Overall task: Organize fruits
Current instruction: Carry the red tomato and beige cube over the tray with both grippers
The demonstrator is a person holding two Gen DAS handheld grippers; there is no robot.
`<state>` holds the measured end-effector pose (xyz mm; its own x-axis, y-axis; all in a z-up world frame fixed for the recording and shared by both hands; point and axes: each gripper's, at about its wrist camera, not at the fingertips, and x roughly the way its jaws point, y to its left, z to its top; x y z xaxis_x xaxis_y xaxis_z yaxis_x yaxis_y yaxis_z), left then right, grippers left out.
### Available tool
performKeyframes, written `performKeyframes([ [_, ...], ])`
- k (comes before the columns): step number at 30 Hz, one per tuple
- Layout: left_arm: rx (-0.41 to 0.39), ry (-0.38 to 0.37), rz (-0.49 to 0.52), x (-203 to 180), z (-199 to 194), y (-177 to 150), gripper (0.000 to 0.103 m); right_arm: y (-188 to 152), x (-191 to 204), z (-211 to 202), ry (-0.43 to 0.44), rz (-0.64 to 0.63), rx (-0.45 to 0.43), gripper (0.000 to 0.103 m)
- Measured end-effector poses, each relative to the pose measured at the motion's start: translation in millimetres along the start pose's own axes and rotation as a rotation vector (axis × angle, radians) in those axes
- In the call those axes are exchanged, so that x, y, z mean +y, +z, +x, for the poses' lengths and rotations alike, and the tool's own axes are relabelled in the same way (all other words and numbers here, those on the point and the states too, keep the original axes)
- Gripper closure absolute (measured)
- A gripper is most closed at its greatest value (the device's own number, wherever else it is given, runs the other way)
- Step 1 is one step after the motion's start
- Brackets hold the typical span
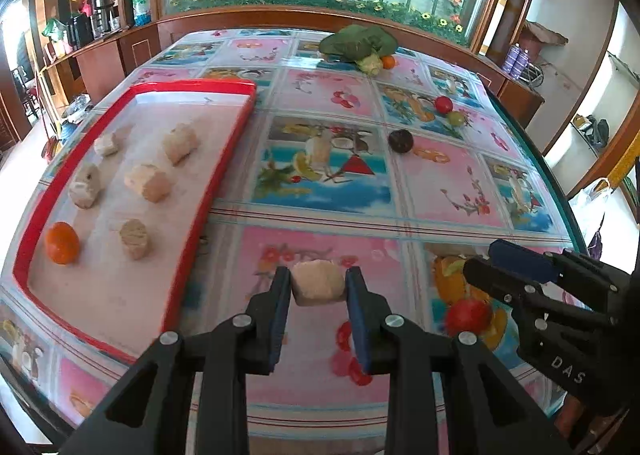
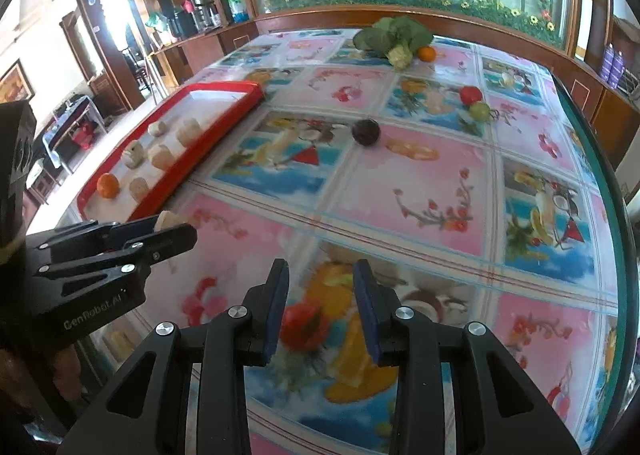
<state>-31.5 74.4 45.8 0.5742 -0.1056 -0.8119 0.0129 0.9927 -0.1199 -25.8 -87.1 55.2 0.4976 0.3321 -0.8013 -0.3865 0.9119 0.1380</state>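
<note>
Left gripper [image 1: 319,287] clamped on a pale beige chunk [image 1: 318,282], held up over the desk [image 1: 440,183] just right of the red tray [image 1: 192,231]. On the tray: five more beige chunks plus an orange [image 1: 61,242] at the near corner. Right gripper [image 2: 321,295] nearly closed with nothing between the fingers, only flowery tablecloth below. Further back on the desk: dark round fruit [image 1: 401,141], red one [image 1: 443,104] touching a green one [image 1: 455,118], leafy greens [image 1: 358,42] at the far edge.
</note>
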Motion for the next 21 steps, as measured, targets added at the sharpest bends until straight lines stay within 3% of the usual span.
performKeyframes([
  [11, 0.034, -0.031, 0.038, 5.0, 5.2, -9.5, 0.072, -12.4, -23.8, 15.4, -0.084, 0.091, 0.058, 0.069],
  [15, 0.042, -0.046, 0.063, -2.0, 7.6, -13.3, 0.072, -18.5, -32.6, 6.3, -0.073, 0.108, 0.048, 0.057],
  [21, 0.063, -0.058, 0.077, -9.9, 15.5, -17.7, 0.072, -31.3, -36.9, -13.7, -0.055, 0.074, 0.023, 0.053],
])
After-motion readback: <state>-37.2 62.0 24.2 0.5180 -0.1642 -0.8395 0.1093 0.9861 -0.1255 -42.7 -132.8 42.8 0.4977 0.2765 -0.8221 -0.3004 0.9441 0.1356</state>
